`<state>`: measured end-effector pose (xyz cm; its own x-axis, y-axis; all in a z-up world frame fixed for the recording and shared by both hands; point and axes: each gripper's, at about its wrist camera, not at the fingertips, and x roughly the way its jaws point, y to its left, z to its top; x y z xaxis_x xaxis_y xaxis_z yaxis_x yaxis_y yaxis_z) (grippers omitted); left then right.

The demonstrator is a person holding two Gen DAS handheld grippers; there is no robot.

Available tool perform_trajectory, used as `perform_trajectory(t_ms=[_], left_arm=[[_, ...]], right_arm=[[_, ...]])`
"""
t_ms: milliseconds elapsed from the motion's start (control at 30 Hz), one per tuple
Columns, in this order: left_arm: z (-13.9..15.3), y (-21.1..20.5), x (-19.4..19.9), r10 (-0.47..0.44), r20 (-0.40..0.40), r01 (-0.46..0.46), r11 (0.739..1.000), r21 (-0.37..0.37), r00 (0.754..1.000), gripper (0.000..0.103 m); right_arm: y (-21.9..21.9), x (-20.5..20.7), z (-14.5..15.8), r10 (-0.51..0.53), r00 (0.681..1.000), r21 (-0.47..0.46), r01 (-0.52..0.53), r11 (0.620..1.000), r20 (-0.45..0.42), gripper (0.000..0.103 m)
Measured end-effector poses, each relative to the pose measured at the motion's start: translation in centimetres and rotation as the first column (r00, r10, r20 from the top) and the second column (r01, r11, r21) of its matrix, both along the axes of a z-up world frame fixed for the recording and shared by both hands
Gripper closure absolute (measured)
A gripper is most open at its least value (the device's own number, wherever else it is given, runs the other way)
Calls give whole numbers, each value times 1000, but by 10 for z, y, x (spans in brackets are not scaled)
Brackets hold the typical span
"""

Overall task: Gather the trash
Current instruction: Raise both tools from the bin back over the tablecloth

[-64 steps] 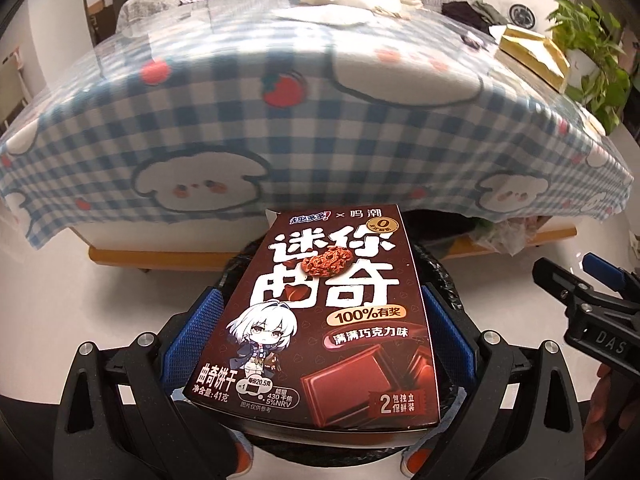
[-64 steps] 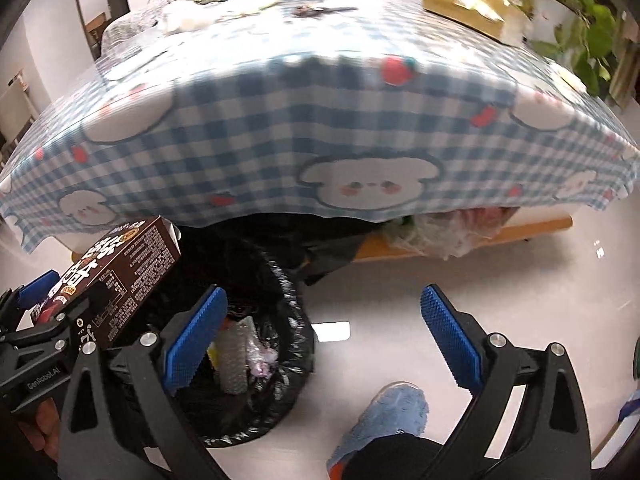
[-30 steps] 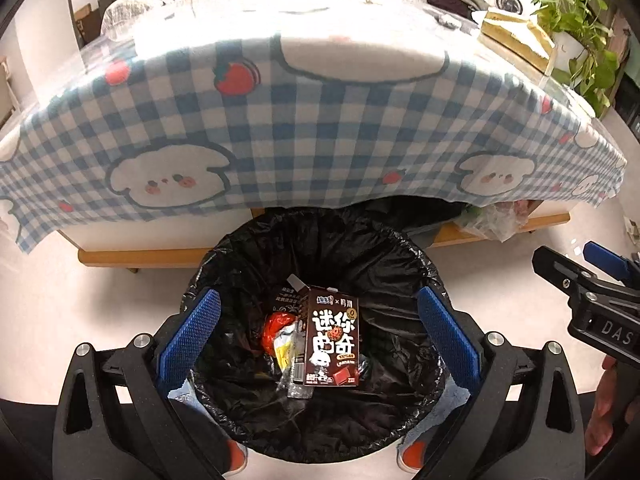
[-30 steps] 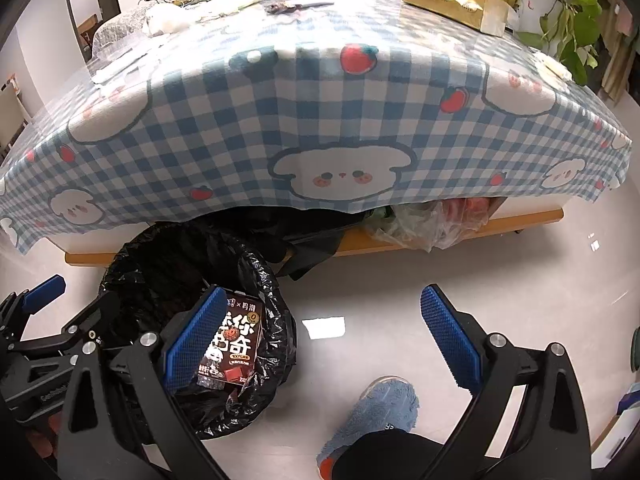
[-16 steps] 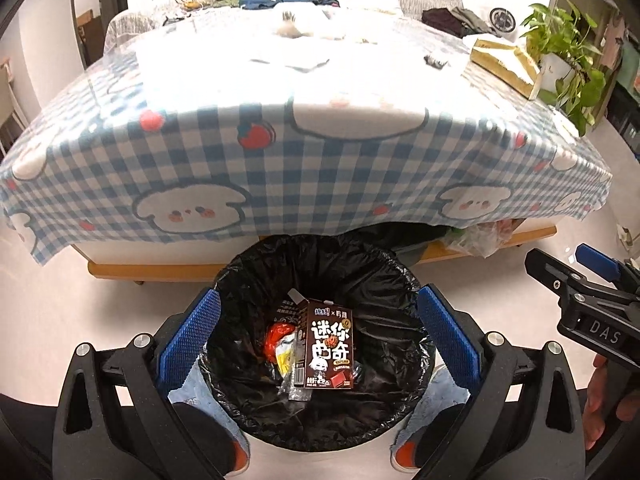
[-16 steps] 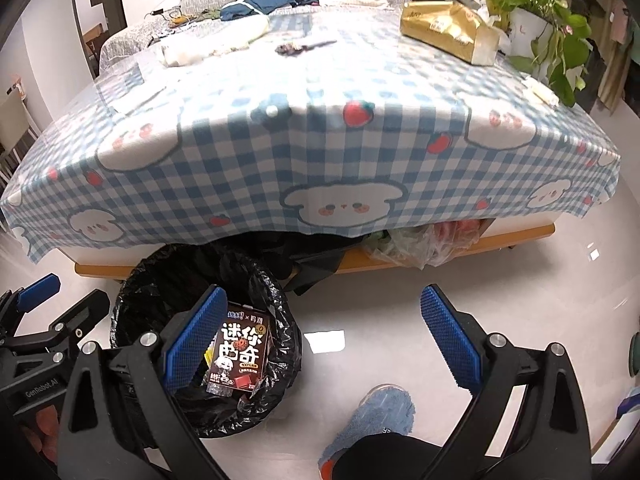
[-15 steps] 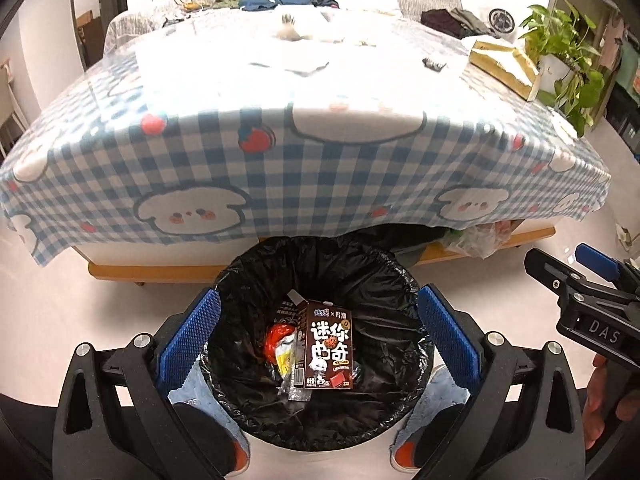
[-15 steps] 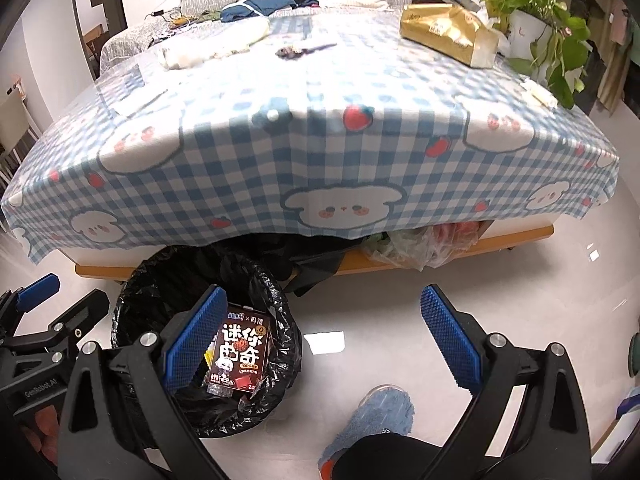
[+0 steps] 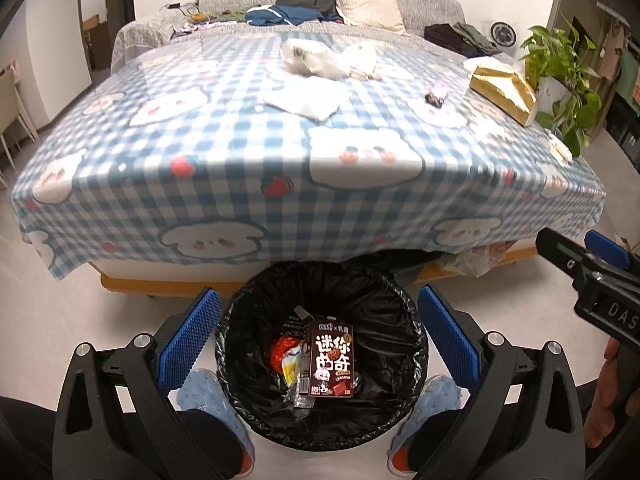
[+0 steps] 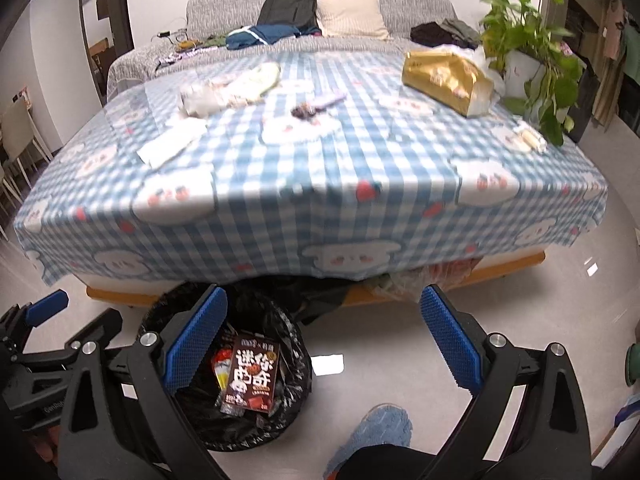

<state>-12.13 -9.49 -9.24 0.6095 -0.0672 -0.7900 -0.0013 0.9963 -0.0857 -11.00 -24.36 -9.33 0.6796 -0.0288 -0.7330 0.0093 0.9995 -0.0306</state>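
Note:
A brown cookie box (image 9: 332, 358) lies inside the black-lined trash bin (image 9: 404, 312) on the floor, among other wrappers. My left gripper (image 9: 320, 340) hovers open above the bin, holding nothing. My right gripper (image 10: 320, 340) is open and empty too, to the right of the bin (image 10: 296, 344), where the box (image 10: 252, 374) shows again. On the checked tablecloth (image 9: 240, 168) lie a crumpled white plastic bag (image 9: 316, 58), flat white paper (image 9: 308, 102), a small dark wrapper (image 9: 435, 98) and a gold bag (image 9: 504, 88).
The table edge hangs just beyond the bin. A potted plant (image 10: 528, 40) stands at the table's right corner and a grey sofa (image 10: 320, 4) with a backpack behind it. The person's blue slippers (image 9: 200, 392) flank the bin. Bags are stuffed under the table (image 10: 400, 280).
The left gripper let go of the cookie box, which dropped into the bin. Both grippers have since risen, so more of the tabletop shows.

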Motion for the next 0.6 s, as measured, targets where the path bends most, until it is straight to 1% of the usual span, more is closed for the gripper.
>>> perform_trajectory(t_ms=[167, 333, 467, 600], left_arm=[[20, 9, 10, 14, 22, -14, 1000, 0, 1000, 6], [40, 20, 33, 24, 34, -24, 1000, 10, 999, 6], [53, 22, 59, 4, 44, -4, 1000, 19, 999, 6], [56, 21, 84, -22, 28, 22, 1000, 21, 999, 6]], right_arm=[[1, 10, 24, -8, 999, 12, 7, 1000, 36, 9], [0, 28, 38, -11, 999, 7, 11, 1000, 48, 9], [2, 48, 45, 1, 999, -10, 0, 1000, 48, 9], [4, 71, 45, 5, 999, -13, -4, 1000, 34, 9]])
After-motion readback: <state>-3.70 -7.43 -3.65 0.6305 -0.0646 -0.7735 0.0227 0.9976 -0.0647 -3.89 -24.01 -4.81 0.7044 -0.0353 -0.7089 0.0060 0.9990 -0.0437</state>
